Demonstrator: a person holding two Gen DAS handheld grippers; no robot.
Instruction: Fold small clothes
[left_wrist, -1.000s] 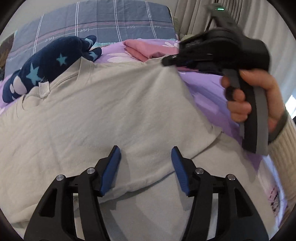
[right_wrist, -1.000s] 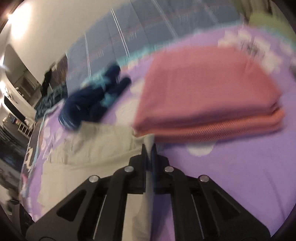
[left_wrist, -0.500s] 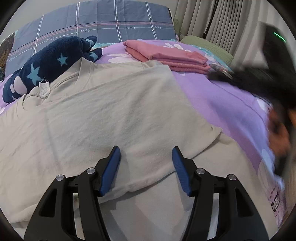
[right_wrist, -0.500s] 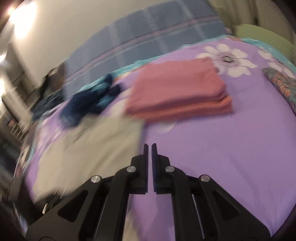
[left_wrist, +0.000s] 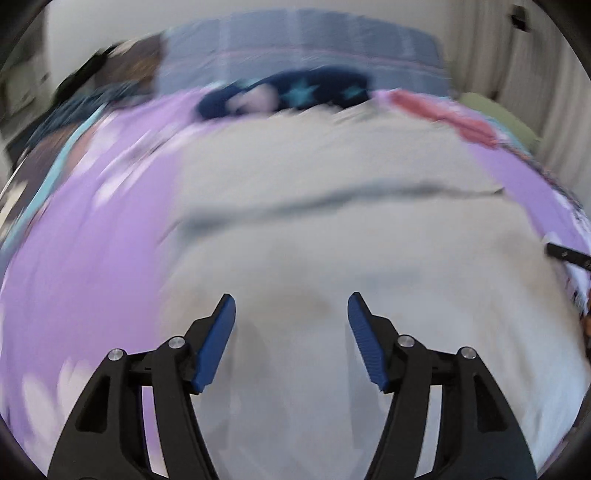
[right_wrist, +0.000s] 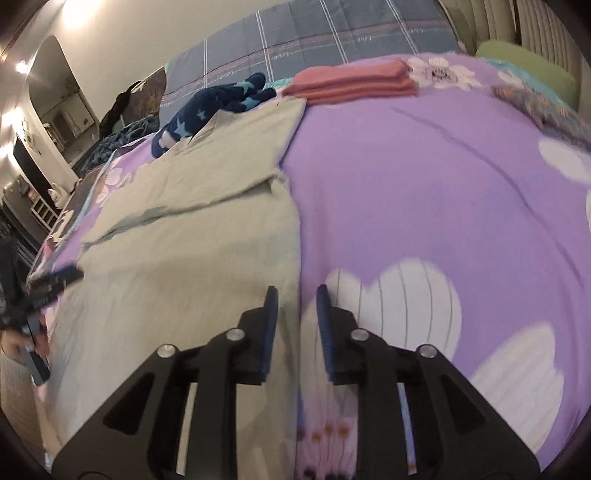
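My left gripper (left_wrist: 290, 314) stands wide apart over the beige T-shirt (left_wrist: 332, 229), gripping nothing; my right gripper (right_wrist: 294, 306), jaws just parting, hangs empty at the shirt's right edge, mid-frame; shirt spread on the purple bedsheet (right_wrist: 424, 177); folded pink clothes (right_wrist: 351, 81) stacked upper centre.

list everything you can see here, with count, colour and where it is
shirt: 1, beige, spread on the bed's left side, one side folded in
folded clothes: 1 stack, pink, far end of the bed
plush garment: 1, navy with light blue stars, beyond the shirt's collar
bedspread: 1, purple with white flowers
pillow: 1, grey-blue plaid, at the headboard
cushion: 1, green, far right
left gripper: fingers open, above the shirt
right gripper: fingers slightly open, empty, at the shirt's right edge
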